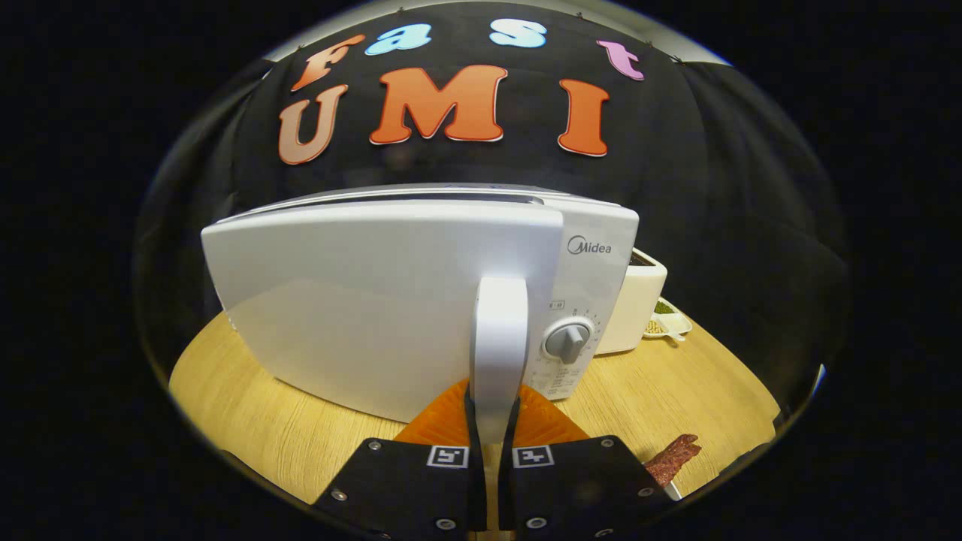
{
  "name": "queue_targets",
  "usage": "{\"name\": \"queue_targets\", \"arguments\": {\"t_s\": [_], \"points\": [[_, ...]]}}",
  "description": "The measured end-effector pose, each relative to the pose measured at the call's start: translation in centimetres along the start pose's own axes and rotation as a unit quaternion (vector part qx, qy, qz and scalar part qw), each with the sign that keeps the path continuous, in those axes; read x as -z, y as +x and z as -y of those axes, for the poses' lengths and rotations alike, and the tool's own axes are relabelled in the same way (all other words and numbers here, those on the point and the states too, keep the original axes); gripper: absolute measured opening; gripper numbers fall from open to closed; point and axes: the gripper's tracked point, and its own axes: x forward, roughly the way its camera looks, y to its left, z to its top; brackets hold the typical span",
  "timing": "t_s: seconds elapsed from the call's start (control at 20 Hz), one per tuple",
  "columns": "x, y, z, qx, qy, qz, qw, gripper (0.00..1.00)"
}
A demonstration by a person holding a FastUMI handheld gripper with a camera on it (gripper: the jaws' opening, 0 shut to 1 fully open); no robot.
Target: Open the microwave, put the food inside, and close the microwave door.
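The claw point(494, 432) was closed on the lower end of the vertical door handle point(499, 338) of the white microwave point(391, 300), both fingers pressing its sides. The microwave stood mid-worktop point(248, 421), its door swung slightly ajar. The handle appeared rigid, smooth and possibly slippery; a grip low on the bar suited a steady pull about the hinge. The food point(673, 458), a reddish strip, probably light and soft, lay on the worktop just right of the claw.
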Motion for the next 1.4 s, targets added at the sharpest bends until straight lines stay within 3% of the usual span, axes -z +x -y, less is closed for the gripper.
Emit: {"name": "queue_targets", "arguments": {"t_s": [0.35,0.7,1.0,1.2,1.4], "points": [[2.6,-5.3,-2.4,-0.041,-0.002,-0.02,0.999,0.07],[5.2,-12.0,-8.0,-0.146,-0.035,-0.041,0.988,0.09],[7.0,-17.3,-13.9,-0.229,-0.093,-0.047,0.968,0.09],[7.4,-19.1,-16.2,-0.225,-0.163,-0.034,0.96,0.08],[7.9,-19.8,-16.5,-0.217,-0.165,-0.07,0.959,0.08]]}}
